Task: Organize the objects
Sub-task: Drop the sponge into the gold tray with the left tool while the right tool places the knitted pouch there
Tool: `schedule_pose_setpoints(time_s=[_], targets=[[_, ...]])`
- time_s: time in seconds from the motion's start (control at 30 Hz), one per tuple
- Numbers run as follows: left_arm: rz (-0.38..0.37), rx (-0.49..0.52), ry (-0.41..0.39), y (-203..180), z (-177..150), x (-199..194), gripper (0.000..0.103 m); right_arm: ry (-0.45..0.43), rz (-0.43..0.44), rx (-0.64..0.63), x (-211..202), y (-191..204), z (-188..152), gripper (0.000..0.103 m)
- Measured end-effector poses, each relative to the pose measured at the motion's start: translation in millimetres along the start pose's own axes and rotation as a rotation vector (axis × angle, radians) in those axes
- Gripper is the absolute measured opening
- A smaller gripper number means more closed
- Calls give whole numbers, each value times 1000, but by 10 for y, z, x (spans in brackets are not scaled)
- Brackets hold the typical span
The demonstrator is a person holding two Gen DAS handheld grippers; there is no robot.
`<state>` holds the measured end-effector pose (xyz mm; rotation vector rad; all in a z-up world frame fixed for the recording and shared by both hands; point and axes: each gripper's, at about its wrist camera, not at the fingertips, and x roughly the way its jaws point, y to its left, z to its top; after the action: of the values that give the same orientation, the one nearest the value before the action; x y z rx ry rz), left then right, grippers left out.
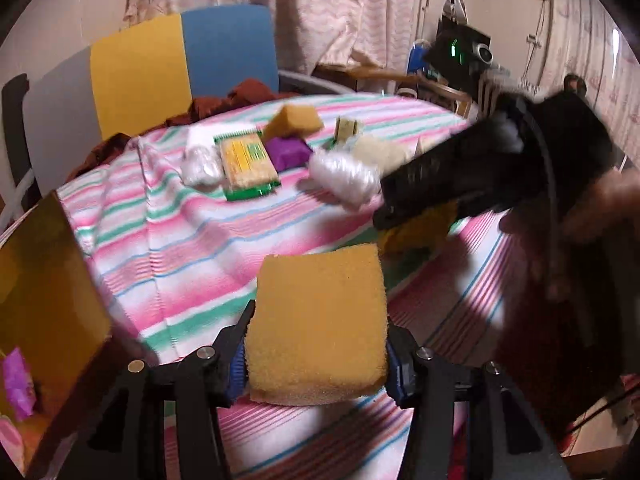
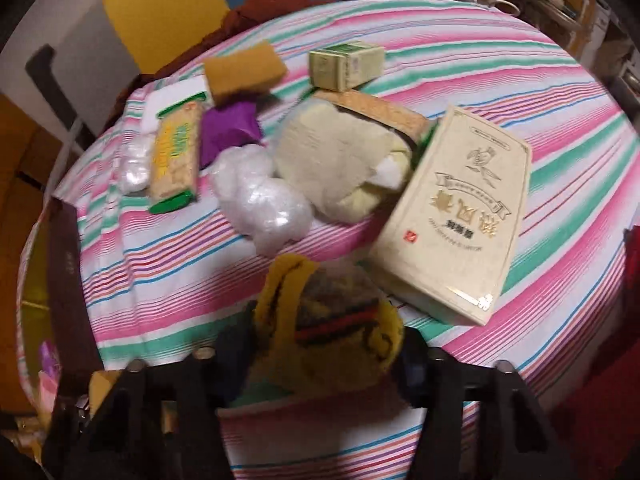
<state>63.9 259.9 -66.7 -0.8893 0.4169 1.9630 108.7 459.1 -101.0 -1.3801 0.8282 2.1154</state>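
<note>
My left gripper [image 1: 316,354] is shut on a yellow sponge [image 1: 316,320], held above the striped tablecloth [image 1: 180,248]. In the right wrist view my right gripper [image 2: 324,340] is shut on a yellow knitted cloth [image 2: 328,316] with black and red stripes. From the left wrist view, the right gripper [image 1: 400,204] hovers at the right with that yellow cloth [image 1: 416,236] hanging under it. On the table lie a second sponge [image 2: 244,70], a biscuit packet [image 2: 176,156], a purple packet [image 2: 230,130], white plastic wads [image 2: 260,200], a cream cloth bundle [image 2: 340,164], a small green box [image 2: 344,64] and a large cream box [image 2: 456,216].
A brown open box [image 1: 48,304] stands at the table's left edge, with a purple item inside. A yellow and blue chair back [image 1: 180,60] with dark red cloth rises behind the table. A hand [image 1: 600,208] holds the right gripper. Shelves and clutter fill the far right.
</note>
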Motion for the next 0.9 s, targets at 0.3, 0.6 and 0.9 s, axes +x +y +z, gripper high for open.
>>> schedule_pose_setpoints(time_s=[0.3,0.6,0.9], targets=[[37,-134,-133,403,175,-580,54,-105,122,-103,-426,274,-169,54],[321,-383,-203,1508,110,-1115,54,-183,302,-332,-735,1511,-177,54],[582,-598,-129,2699,-176,-1303,60,-189,344,-487,-475,2744,-226,68]])
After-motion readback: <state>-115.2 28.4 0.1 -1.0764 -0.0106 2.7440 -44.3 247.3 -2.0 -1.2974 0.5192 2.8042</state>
